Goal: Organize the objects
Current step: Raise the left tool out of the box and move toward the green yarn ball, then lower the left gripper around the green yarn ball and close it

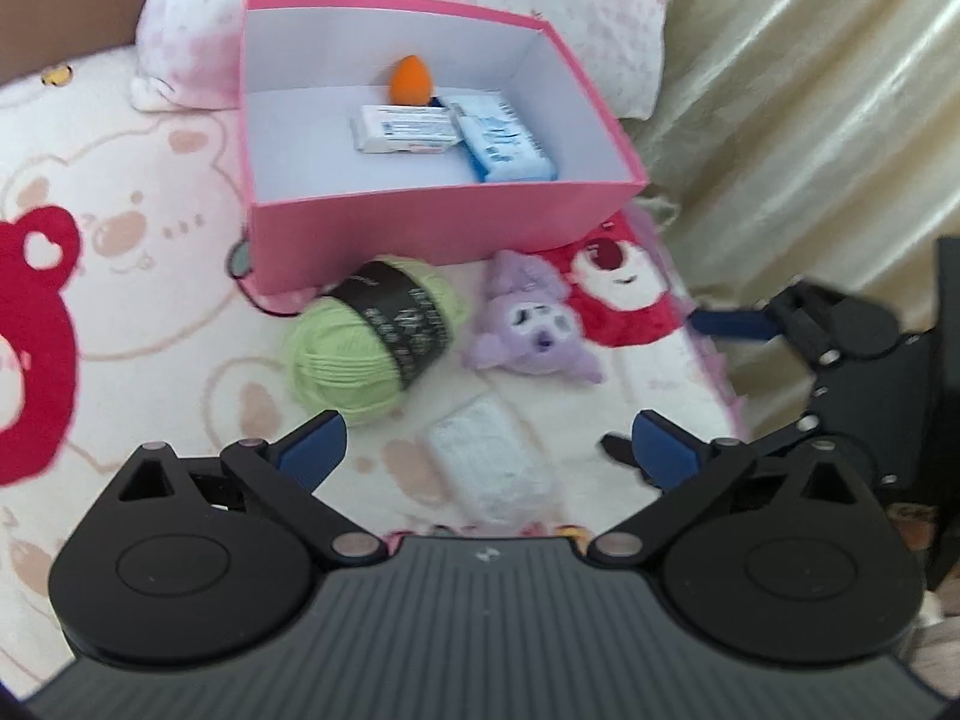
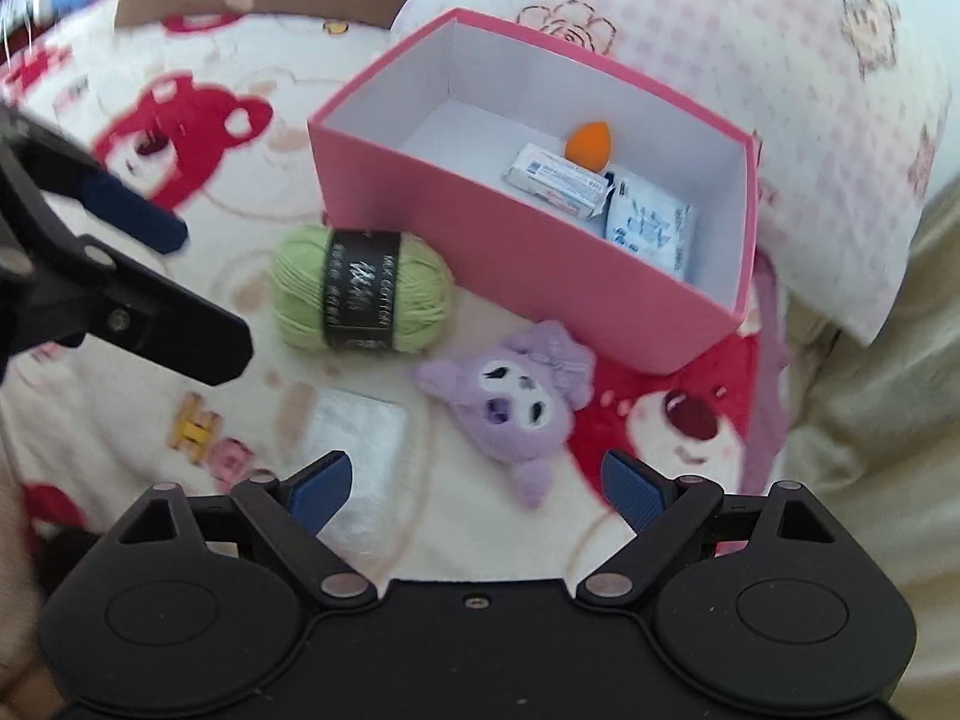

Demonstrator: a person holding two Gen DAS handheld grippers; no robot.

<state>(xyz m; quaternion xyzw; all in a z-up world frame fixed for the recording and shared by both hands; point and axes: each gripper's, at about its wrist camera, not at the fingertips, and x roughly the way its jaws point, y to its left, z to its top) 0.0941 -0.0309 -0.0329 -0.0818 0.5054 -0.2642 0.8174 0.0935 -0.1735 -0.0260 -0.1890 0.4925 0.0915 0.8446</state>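
Both of my grippers hover over the bear-print blanket (image 1: 150, 312), jaws spread wide and empty: left gripper (image 1: 489, 450), right gripper (image 2: 474, 489). Pink box (image 1: 432, 228) sits at 12 o'clock in the left view, holding an orange sponge (image 1: 411, 79) and two white packets (image 1: 408, 129). Outside, just before its near wall: green yarn ball (image 1: 360, 342) at 11 o'clock, purple plush (image 1: 534, 324) at 1 o'clock. White packet (image 1: 489, 459) lies between my left fingers, untouched.
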